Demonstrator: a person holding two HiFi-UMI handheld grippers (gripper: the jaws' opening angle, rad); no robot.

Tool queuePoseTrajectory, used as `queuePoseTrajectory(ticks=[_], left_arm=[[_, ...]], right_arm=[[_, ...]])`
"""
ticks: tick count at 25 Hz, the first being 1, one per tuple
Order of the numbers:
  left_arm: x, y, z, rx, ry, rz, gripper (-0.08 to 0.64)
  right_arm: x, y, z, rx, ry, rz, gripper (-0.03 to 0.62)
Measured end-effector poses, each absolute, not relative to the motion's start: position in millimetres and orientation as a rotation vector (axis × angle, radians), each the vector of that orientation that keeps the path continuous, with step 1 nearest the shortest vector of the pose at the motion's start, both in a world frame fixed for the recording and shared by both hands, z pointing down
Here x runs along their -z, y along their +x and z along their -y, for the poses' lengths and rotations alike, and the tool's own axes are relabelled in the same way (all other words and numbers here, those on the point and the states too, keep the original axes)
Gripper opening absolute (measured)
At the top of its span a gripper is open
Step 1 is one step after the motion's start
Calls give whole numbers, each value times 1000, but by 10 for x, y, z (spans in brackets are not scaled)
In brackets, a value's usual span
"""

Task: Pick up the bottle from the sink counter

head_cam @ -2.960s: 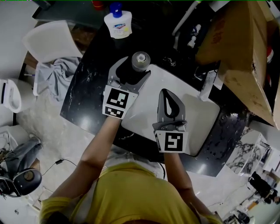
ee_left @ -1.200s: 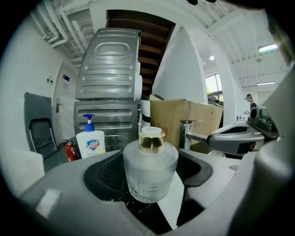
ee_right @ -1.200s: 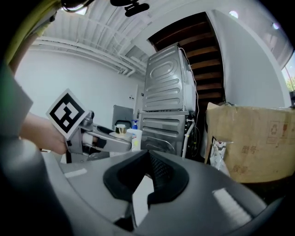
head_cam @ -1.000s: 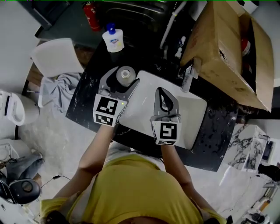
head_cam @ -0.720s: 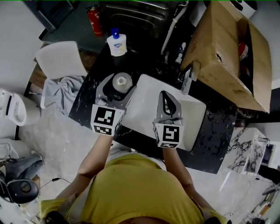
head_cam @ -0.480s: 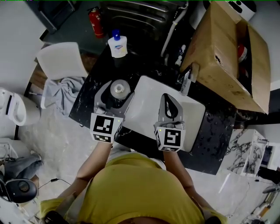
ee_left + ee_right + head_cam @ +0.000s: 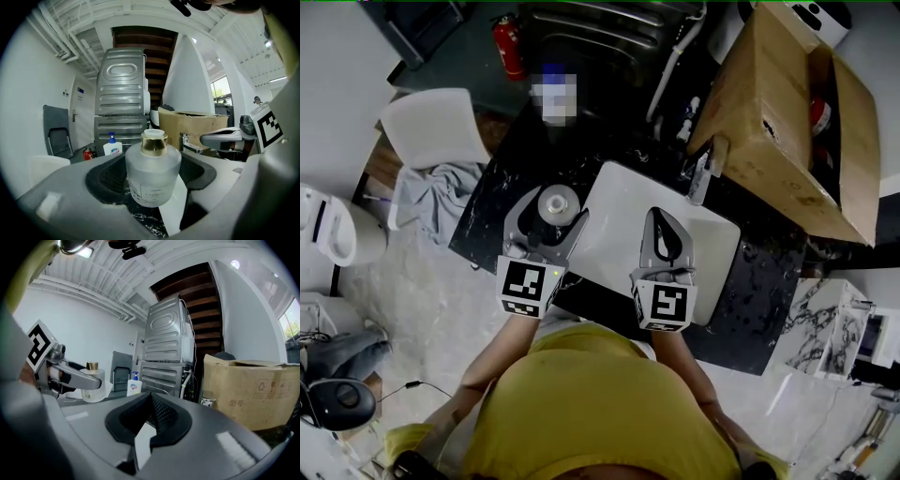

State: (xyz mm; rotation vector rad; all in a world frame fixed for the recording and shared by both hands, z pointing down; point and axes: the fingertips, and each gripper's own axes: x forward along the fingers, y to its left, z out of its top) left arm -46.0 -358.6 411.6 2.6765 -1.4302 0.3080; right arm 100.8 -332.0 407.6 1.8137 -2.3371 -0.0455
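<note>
A round frosted bottle [image 7: 558, 201] with a gold collar and white cap stands upright between my left gripper's [image 7: 551, 206] jaws, over the black marble counter [image 7: 492, 202] just left of the white sink basin [image 7: 623, 202]. In the left gripper view the bottle [image 7: 152, 176] fills the gap, and both dark pads [image 7: 107, 177] press its sides, so the left gripper [image 7: 153, 164] is shut on it. My right gripper [image 7: 662, 217] hovers over the basin with its jaws together and nothing in them. Its own view shows the right gripper [image 7: 150, 403] shut, with the bottle [image 7: 93, 383] far left.
A white pump soap bottle [image 7: 112, 147] stands at the counter's back, hidden by a mosaic in the head view. A chrome faucet [image 7: 701, 173] rises behind the basin. A large open cardboard box [image 7: 787, 112] sits at the right. A white chair [image 7: 431, 127] and a red fire extinguisher [image 7: 508, 45] are on the left.
My left gripper has drawn back toward the person along the sink's left edge, with the bottle still between its jaws. The right gripper has stayed over the basin, shut.
</note>
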Motion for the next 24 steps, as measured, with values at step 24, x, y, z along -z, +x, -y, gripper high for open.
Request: queuePoseTrajectory(ticks=[24], left_arm=[[-4098, -455, 3560, -323, 2730, 1390, 337]], right_arm=[[-4121, 922, 3285, 47, 1794, 2331, 0]])
